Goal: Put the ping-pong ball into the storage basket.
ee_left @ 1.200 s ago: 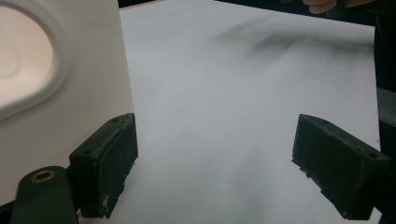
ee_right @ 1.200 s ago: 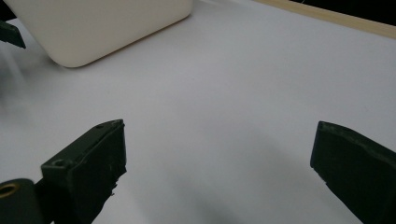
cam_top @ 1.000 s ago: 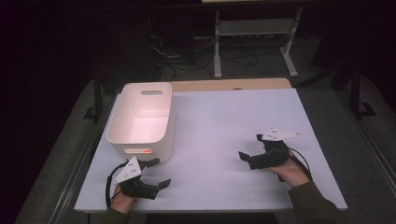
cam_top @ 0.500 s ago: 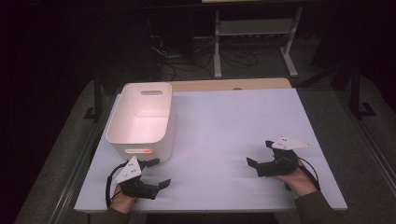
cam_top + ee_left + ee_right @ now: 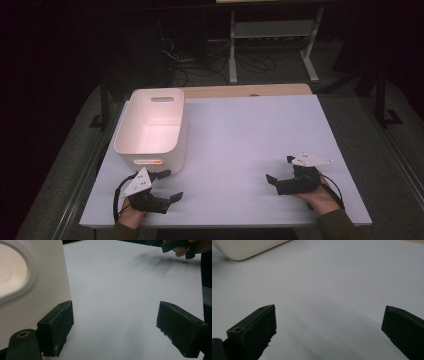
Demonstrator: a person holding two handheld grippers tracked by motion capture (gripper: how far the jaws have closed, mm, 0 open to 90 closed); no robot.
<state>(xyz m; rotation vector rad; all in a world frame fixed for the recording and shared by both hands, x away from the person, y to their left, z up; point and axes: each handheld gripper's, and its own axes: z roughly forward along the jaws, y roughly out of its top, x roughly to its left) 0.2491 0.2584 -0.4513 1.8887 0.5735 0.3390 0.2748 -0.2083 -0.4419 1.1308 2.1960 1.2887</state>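
Note:
My left gripper rests on the white table near its front left corner, open, with nothing between its fingers. Just beyond it stands a white plastic bin, whose wall rises close by the left fingertip in the left gripper view. My right gripper lies low at the front right, jaws wide apart and pointing left toward the bin. In the right gripper view the open gripper holds nothing, and the bin shows far off at the top left.
The bin looks empty inside, with a handle slot in its far wall. A wooden strip runs along the table's far edge. Beyond it stand a metal rack and cables on a dark floor. The right hand and gripper show far off in the left gripper view.
My right gripper has drawn back toward the table's front edge and settled lower. The left gripper and the bin have stayed where they were.

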